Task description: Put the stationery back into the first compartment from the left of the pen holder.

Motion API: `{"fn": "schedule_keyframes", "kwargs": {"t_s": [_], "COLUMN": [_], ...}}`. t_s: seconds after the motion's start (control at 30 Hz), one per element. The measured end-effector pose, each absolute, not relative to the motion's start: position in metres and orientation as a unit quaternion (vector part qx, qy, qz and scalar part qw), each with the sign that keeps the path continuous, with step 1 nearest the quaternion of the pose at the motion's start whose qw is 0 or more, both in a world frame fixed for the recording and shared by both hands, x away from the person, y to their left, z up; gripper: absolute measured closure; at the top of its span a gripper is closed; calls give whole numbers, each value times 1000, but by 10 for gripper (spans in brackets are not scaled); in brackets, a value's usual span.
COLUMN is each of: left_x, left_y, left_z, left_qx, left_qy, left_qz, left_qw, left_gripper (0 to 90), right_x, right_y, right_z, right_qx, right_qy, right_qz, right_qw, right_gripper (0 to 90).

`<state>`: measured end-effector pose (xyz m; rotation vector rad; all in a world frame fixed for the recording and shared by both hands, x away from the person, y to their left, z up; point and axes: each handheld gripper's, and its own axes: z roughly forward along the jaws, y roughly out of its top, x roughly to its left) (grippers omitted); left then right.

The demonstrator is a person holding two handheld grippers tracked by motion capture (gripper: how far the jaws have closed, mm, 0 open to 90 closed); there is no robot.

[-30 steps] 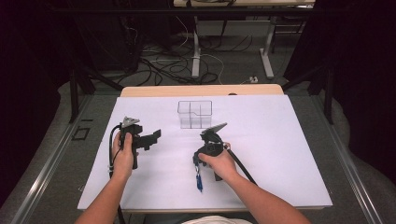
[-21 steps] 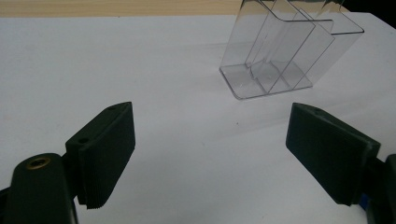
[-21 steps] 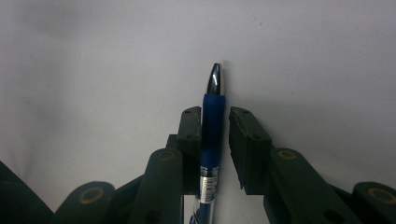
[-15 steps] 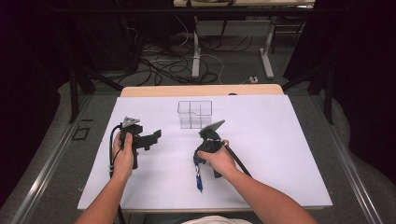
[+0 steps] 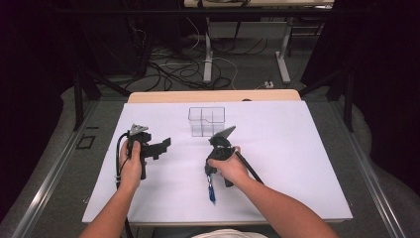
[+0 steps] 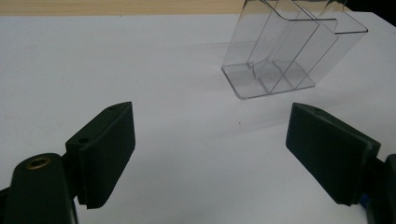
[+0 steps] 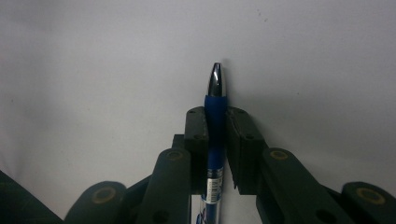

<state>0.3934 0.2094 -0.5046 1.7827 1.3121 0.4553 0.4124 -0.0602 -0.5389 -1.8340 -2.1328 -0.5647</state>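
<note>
One blue pen [image 7: 215, 135], one clear organizer [image 5: 206, 121], two grippers.

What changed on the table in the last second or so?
The right gripper has just been closing its jaws on the blue pen, which now sits clamped between them; the hand itself barely shifted. The left gripper stayed put, open and empty, and the clear box stands where it was on the white table.
</note>
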Motion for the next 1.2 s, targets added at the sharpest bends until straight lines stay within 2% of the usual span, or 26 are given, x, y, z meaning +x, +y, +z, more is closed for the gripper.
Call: {"fn": "schedule_keyframes", "kwargs": {"t_s": [0.37, 0.63, 0.87, 1.2], "left_x": [393, 393, 394, 394], "left_y": [209, 210, 211, 212], "left_z": [-505, -504, -504, -505], "left_qx": [713, 713, 710, 709], "left_qy": [526, 527, 529, 530], "left_qz": [182, 182, 183, 182], "left_qw": [425, 425, 427, 428], "left_gripper": [157, 157, 156, 156], "right_x": [411, 412, 416, 418], "right_y": [-59, -56, -52, -51], "right_z": [-536, -521, -512, -495], "right_qx": [-624, -609, -609, -578], "right_qy": [-747, -766, -759, -768], "right_qz": [-190, -168, -207, -274], "right_qw": [131, 119, 103, 33], "right_gripper": [800, 801, 802, 801]}}
